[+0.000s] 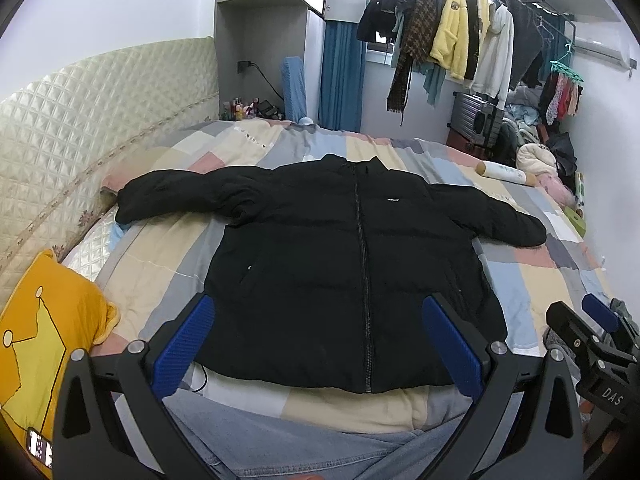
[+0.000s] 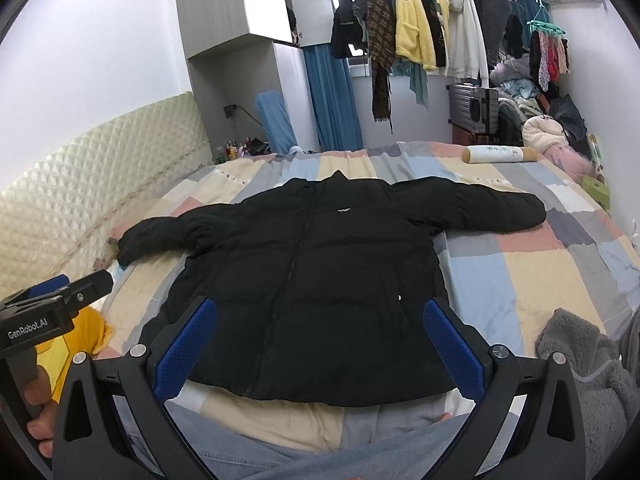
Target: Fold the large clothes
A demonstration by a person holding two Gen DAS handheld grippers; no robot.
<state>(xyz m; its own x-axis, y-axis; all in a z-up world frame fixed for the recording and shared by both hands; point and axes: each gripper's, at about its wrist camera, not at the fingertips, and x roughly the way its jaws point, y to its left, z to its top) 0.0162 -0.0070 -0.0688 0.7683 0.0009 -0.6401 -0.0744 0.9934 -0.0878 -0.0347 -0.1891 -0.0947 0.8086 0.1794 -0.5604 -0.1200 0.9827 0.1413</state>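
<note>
A black puffer jacket [image 1: 340, 264] [image 2: 312, 280] lies flat on the patchwork bedspread [image 1: 160, 264], front up and zipped, with both sleeves spread sideways. Its hem faces me, its collar points to the far side. My left gripper [image 1: 318, 344] hovers over the hem with its blue pads [image 1: 184, 344] wide apart and nothing between them. In the right wrist view my right gripper [image 2: 320, 344] is held the same way above the hem, open, with bare pads [image 2: 454, 344]. The two grippers sit side by side and neither touches the jacket.
A yellow pillow [image 1: 44, 344] lies at the left by the quilted headboard [image 1: 80, 120]. A grey fleece garment [image 2: 592, 380] sits at the near right edge. A rolled bolster [image 2: 500, 155] lies at the far right. Hanging clothes [image 2: 408, 24] and a suitcase [image 2: 474, 108] stand behind the bed.
</note>
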